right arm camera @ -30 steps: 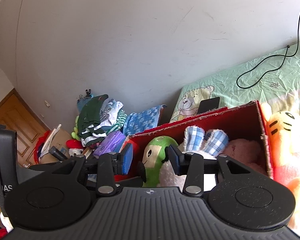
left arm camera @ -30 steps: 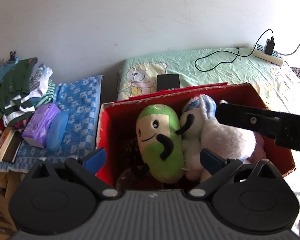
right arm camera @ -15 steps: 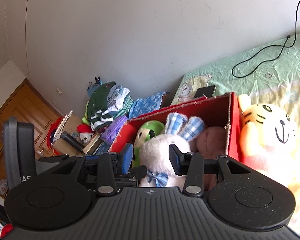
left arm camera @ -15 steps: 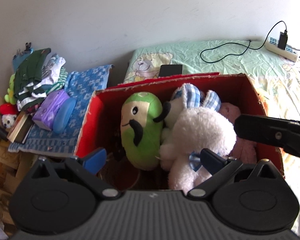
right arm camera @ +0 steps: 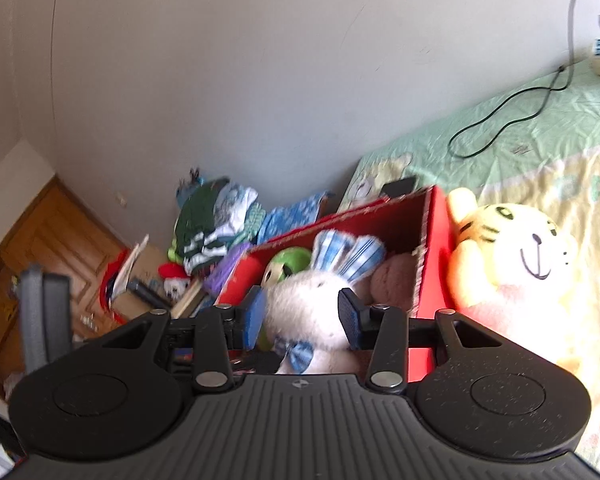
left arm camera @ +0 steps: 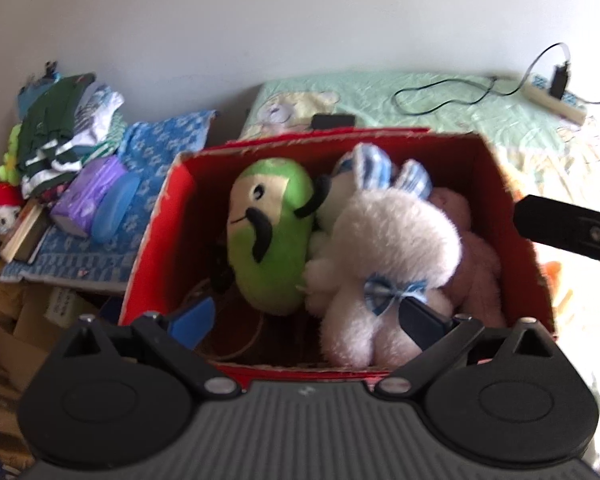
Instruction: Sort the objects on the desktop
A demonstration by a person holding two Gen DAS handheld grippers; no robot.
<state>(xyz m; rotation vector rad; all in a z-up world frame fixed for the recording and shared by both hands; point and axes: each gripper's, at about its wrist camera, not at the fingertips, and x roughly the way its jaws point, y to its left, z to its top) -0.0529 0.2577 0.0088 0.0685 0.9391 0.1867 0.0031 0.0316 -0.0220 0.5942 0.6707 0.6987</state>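
Observation:
A red cardboard box (left arm camera: pixel 160 220) stands on the bed and holds a green plush (left arm camera: pixel 268 236), a white bunny plush with blue checked ears (left arm camera: pixel 392 248) and a pink plush (left arm camera: pixel 476 264). My left gripper (left arm camera: pixel 306 318) is open and empty above the box's near edge. My right gripper (right arm camera: pixel 300 316) is open and empty, its jaws either side of the bunny (right arm camera: pixel 312 304) without touching it. A yellow tiger plush (right arm camera: pixel 516 256) lies on the bed just right of the box (right arm camera: pixel 432 240). The right gripper's body (left arm camera: pixel 572 232) shows at the right in the left wrist view.
A pile of clothes (left arm camera: pixel 60 136), a purple pack (left arm camera: pixel 88 196) and a blue case (left arm camera: pixel 116 208) lie on a blue cloth left of the box. A black phone (left arm camera: pixel 334 121), a cable and a power strip (left arm camera: pixel 552 100) lie on the green sheet. A wooden door (right arm camera: pixel 44 256) is at far left.
Both grippers have pulled back and up from the box, so more of it and the tiger plush shows. The right gripper's jaws have opened wider.

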